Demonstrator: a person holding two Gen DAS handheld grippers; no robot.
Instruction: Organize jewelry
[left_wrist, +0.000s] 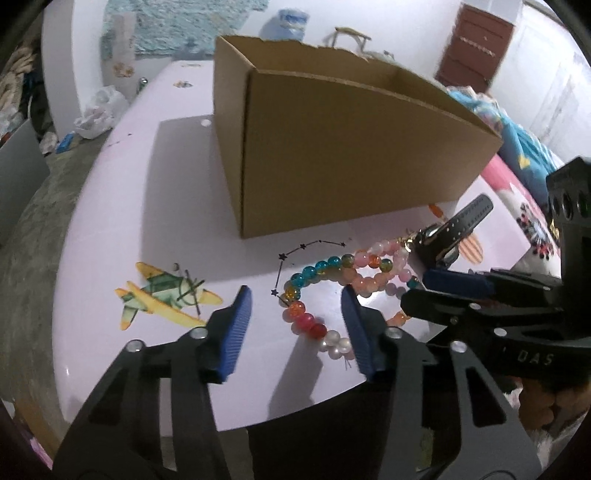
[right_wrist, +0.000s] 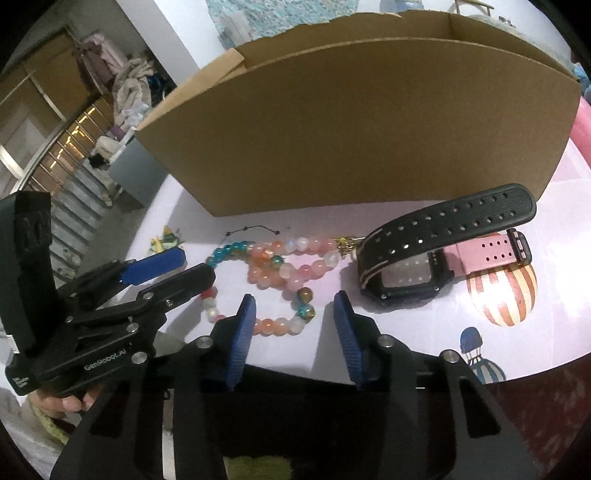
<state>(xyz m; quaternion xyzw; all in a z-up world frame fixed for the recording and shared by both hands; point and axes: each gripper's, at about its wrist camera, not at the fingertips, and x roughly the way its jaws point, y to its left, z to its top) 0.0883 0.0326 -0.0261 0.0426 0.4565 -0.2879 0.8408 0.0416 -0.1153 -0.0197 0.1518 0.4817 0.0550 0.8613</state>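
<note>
Colourful bead bracelets (left_wrist: 332, 280) lie tangled on the pale pink table (left_wrist: 147, 221) in front of an open cardboard box (left_wrist: 332, 147). My left gripper (left_wrist: 297, 328) is open and empty, its jaws on either side of the near beads. In the right wrist view the bracelets (right_wrist: 280, 273) lie left of a black watch (right_wrist: 424, 251) with a pink strap part (right_wrist: 484, 251). My right gripper (right_wrist: 293, 328) is open and empty just short of the beads. The box (right_wrist: 351, 129) stands behind.
Stickers on the table: an airplane (left_wrist: 166, 295), a striped balloon (right_wrist: 502, 291). Table's front edge is close below both grippers. Clutter and bedding lie beyond the table at left and right.
</note>
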